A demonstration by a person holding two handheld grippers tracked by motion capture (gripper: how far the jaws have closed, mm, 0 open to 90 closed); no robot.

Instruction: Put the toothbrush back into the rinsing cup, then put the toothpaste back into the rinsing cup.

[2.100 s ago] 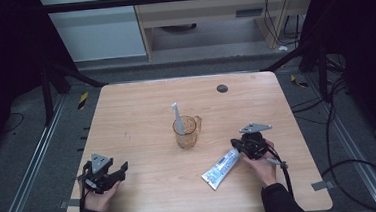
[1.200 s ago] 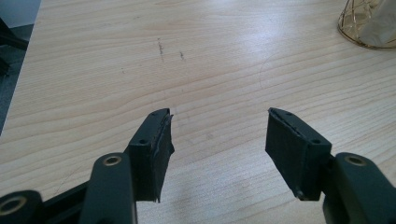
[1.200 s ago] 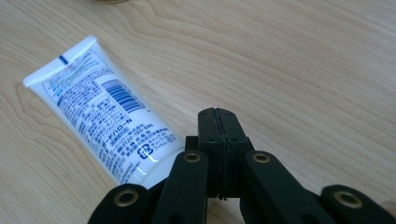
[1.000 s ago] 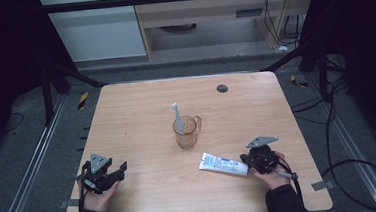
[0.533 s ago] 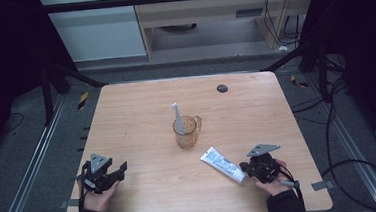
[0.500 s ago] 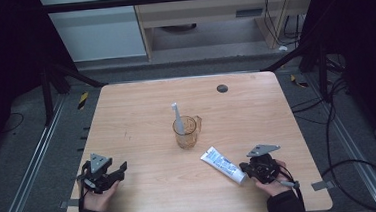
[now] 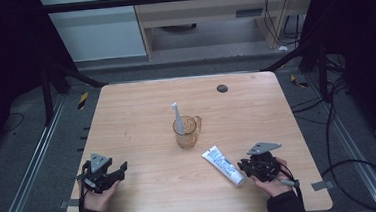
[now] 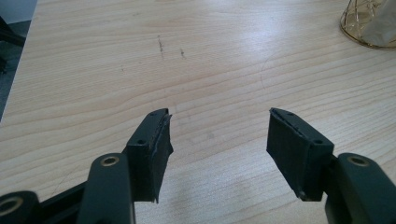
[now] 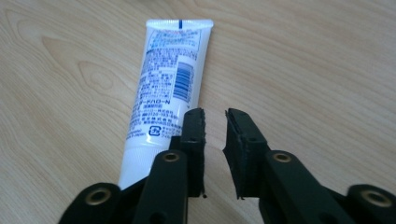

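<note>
Right gripper (image 7: 245, 168): sits at the near right of the wooden table (image 7: 136, 109), held low in the person's right hand (image 7: 274, 180). In the right gripper view (image 9: 214, 116) its jaws stand a narrow gap apart, having just been opening, with bare wood between them and nothing gripped.
Toothpaste tube (image 7: 222, 164): lies flat on the table, white with blue print, just left of the right gripper's tips. In the right gripper view the tube (image 9: 163, 88) runs beside the left jaw, outside the gap, its crimped end pointing away.
Left gripper (image 7: 118, 172): rests at the near left of the table, well apart from the tube. In its own view (image 8: 217, 126) the jaws are wide and empty over bare wood.
Glass cup (image 7: 188, 132): stands upright mid-table with a toothbrush (image 7: 177, 118) leaning inside it.
</note>
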